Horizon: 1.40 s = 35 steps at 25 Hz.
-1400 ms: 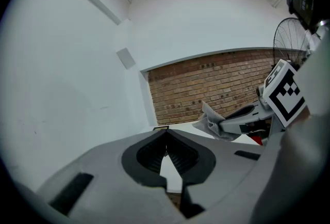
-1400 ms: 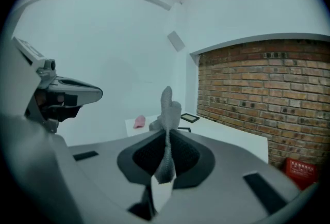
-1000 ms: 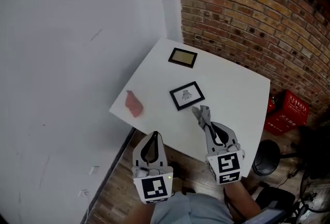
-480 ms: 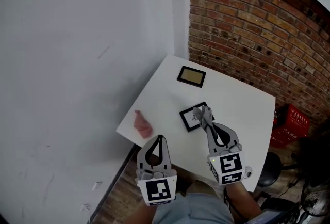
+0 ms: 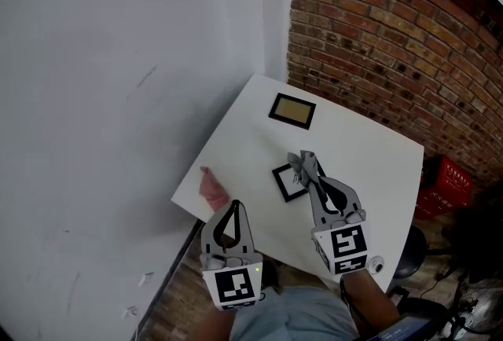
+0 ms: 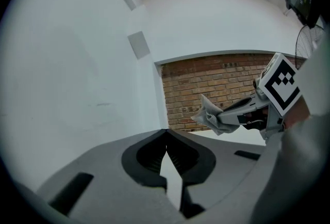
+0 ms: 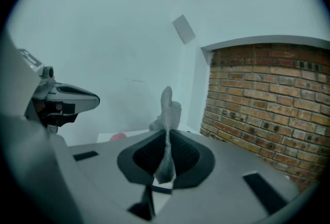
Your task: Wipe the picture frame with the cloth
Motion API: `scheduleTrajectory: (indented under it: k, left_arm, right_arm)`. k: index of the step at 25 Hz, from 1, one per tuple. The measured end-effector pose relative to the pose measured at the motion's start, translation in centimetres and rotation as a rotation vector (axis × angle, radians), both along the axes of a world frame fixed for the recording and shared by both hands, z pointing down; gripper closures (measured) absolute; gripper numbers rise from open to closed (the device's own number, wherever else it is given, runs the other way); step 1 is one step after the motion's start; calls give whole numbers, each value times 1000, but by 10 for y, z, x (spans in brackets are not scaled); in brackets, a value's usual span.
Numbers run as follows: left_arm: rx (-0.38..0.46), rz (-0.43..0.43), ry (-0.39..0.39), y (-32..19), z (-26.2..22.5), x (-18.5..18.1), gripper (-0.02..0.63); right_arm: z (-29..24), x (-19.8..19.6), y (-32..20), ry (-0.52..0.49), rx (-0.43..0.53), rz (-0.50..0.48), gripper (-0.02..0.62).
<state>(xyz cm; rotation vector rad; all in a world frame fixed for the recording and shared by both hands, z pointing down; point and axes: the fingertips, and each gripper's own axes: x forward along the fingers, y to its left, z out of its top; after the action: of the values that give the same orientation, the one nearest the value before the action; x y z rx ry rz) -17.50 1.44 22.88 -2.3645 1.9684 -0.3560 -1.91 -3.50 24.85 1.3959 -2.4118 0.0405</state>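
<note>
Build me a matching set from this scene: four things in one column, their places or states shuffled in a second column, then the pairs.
Things
1. grey cloth
2. pink crumpled object
3. gold-faced frame
4. left tongs

Places or states
A. shut, holding nothing
B. on the far part of the table, nearest the brick wall
C. clamped in the right tongs
D. at the table edge beside the white wall

Pairs: 1-C, 2-D, 3-B, 4-A
</note>
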Motion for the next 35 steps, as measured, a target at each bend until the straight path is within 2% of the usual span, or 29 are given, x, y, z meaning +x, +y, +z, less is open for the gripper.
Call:
scheduleTrajectory:
  k: [8, 17, 23, 35]
  left_arm:
    - [-97, -20, 50, -37, 29, 11, 597]
    - [-204, -46, 71, -68, 85, 8, 597]
    - [-309, -70, 105, -70, 127, 14, 597]
    - [-416, -113, 101, -79, 178, 3, 597]
  right_arm:
    - [34, -11, -36, 7, -79, -54, 569]
    - [100, -39, -69, 26, -182, -134, 569]
    - [139, -47, -75, 60, -261, -180, 569]
    - [191, -65, -83, 104, -350, -254, 569]
